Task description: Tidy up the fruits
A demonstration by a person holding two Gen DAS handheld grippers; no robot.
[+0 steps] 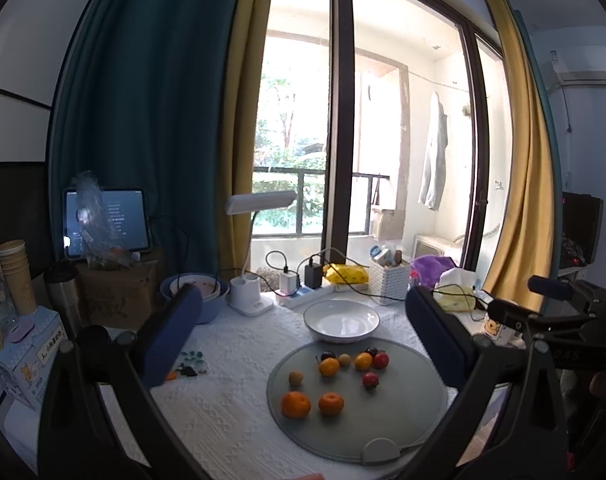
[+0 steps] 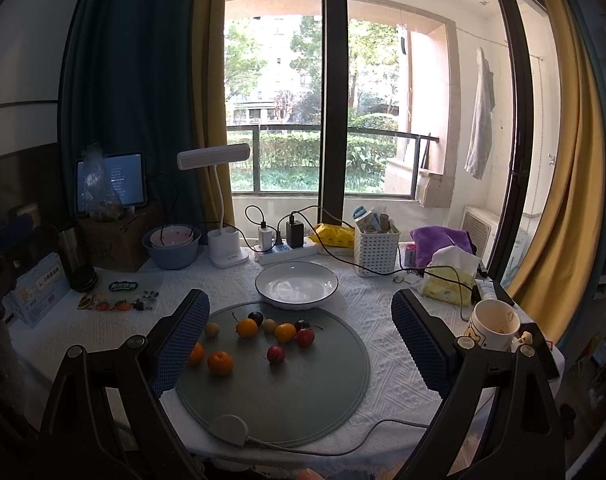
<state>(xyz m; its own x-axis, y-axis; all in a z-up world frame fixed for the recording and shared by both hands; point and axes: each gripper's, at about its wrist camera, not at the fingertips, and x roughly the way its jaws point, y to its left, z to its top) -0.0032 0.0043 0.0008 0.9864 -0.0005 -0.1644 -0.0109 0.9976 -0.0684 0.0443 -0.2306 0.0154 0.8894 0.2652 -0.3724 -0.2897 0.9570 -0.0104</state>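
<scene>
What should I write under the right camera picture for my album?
Open right gripper above small orange, red and dark fruits on a round grey mat, empty white bowl behind.

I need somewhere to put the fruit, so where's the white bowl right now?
The white bowl sits empty near the middle of the table in both views, just behind the round grey mat with the fruit and in front of the power strip.

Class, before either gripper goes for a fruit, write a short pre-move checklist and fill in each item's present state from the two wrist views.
1. Left gripper open, holding nothing: ok.
2. Right gripper open, holding nothing: ok.
3. White bowl has no fruit in it: ok.
4. Fruits lie loose on the grey mat, none stacked: ok.
5. Red fruit stands apart from the others: ok.
6. Mat's cable clear of the fruits: ok.
</scene>
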